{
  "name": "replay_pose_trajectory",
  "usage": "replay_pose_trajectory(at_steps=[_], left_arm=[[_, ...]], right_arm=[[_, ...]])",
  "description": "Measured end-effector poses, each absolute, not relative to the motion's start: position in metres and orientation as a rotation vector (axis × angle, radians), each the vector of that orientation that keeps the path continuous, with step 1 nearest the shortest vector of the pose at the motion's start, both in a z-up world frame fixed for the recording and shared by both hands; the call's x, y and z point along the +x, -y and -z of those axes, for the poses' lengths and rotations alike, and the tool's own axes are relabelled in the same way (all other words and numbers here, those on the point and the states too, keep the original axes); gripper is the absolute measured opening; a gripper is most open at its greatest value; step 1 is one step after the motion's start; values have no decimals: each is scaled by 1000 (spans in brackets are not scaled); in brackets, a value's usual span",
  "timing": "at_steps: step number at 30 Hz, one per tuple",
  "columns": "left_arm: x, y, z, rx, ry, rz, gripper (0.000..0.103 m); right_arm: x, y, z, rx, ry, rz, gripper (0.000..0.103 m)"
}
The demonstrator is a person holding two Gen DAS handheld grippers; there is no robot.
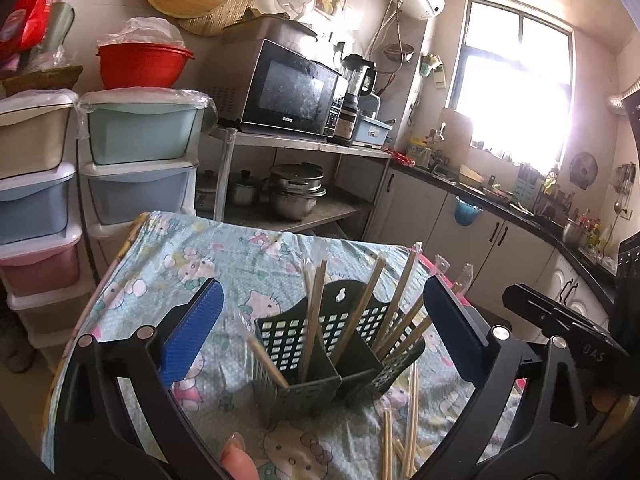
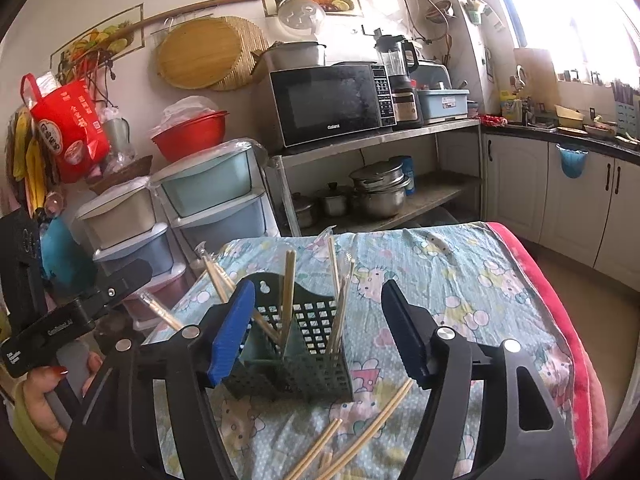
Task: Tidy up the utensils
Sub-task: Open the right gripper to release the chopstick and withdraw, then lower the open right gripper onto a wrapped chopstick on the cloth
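A dark green perforated utensil holder (image 1: 320,344) (image 2: 308,344) stands on a small table with a cartoon-cat cloth (image 1: 224,264) (image 2: 460,280). Several wooden chopsticks (image 1: 314,312) (image 2: 287,292) lean out of its compartments. More chopsticks (image 1: 408,432) (image 2: 360,432) lie loose on the cloth in front of it. My left gripper (image 1: 326,324) is open wide, its blue pads on either side of the holder and clear of it. My right gripper (image 2: 320,334) is open too, with the holder between its fingers and untouched. Nothing is held.
Stacked plastic drawers (image 1: 136,152) (image 2: 208,200) stand left of the table, a metal shelf with a microwave (image 1: 292,88) (image 2: 332,102) and pots (image 2: 380,192) behind it. A counter with cupboards (image 2: 560,184) runs along the right. A hand (image 2: 44,396) grips the left tool.
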State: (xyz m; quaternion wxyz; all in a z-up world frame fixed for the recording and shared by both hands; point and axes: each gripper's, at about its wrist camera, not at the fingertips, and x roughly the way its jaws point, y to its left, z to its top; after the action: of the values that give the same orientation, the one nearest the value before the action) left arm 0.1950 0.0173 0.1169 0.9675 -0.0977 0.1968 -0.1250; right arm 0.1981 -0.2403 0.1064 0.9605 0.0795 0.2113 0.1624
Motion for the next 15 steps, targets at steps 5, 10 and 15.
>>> replay_pose_trajectory(at_steps=[5,10,15], left_arm=[[186,-15,-112,-191,-410,252,92],[179,-12,-103,-184,-435,254,92],[173,-9,-95,-188,-457,260,92]], right_arm=[[185,241,-103,154,-432,-335,65],[175,243,-99,148,-443,-342,65],[164,244,-93,136,-455,-340,66]])
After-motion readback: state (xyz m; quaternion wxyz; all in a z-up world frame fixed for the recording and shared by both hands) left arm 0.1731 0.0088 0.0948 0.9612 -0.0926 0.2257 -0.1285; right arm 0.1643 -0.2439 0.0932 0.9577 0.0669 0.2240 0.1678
